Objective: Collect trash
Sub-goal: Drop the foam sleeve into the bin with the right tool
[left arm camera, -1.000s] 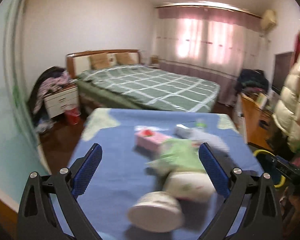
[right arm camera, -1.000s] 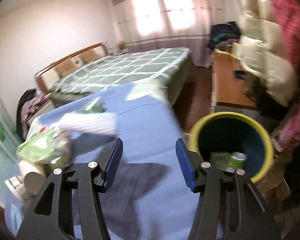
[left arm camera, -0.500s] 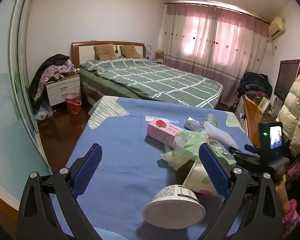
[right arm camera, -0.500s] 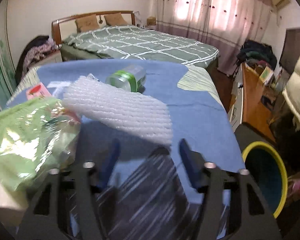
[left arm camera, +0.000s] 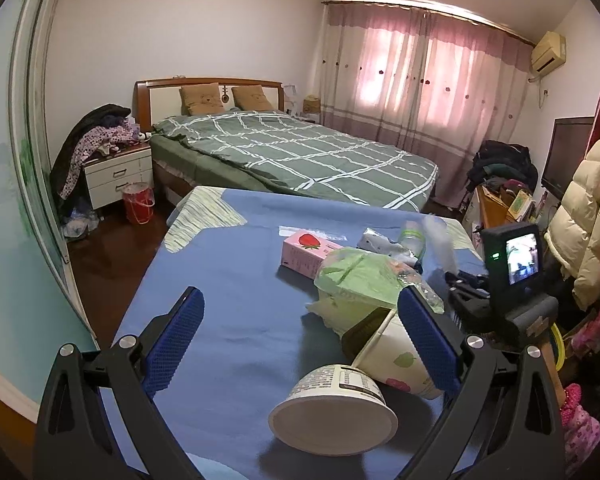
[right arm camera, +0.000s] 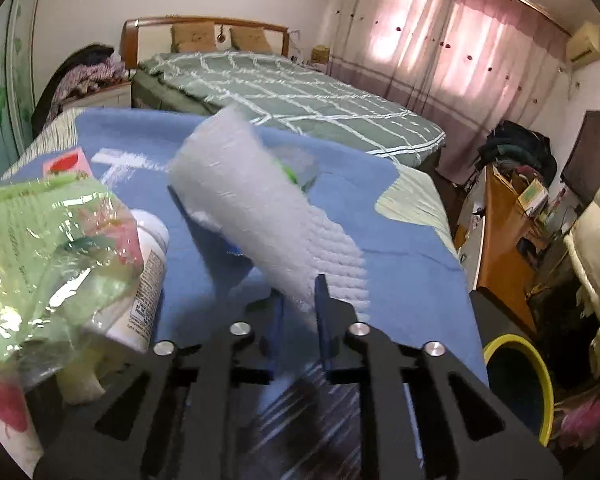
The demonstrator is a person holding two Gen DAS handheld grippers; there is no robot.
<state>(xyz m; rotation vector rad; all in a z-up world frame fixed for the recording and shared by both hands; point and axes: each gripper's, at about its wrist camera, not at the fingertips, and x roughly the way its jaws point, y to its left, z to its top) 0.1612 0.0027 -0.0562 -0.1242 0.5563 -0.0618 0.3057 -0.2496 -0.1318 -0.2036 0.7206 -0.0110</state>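
**Foam Sleeve Clamped Over the Blue Table**

While the left gripper (left arm camera: 300, 340) hung low over the near end of the blue table (left arm camera: 228, 280), its two blue-padded fingers (left arm camera: 174, 334) stood wide apart with nothing between them. From left to right in the left wrist view, the trash lay counted so: one pink carton (left arm camera: 309, 257) printed with a strawberry, one crumpled green plastic bag (left arm camera: 360, 276), two paper cups on their sides, the nearer white cup (left arm camera: 334, 412) showing its round base and the strawberry-print cup (left arm camera: 396, 356) touching it just behind, then one grey wrapper (left arm camera: 382, 243) and one green-labelled bottle (left arm camera: 413, 236) at the far side. One flat clear strip (left arm camera: 312, 232) lay beyond the carton. The left gripper's right finger overlapped the strawberry-print cup in view; whether it touched could not be told.

Farther right, the right gripper (right arm camera: 298, 304) pointed across the table toward the bed (right arm camera: 284, 92), tilted slightly. Its fingers were drawn close together, pinching the near end of one white foam net sleeve (right arm camera: 256, 208), which rose blurred above the cloth, angled up and to the left. One yellow-rimmed bin (right arm camera: 516, 384) stood on the floor off the table's right edge, well apart from the sleeve. In that view the green bag (right arm camera: 48, 232) and one white labelled bottle (right arm camera: 148, 276) crowded the left side.
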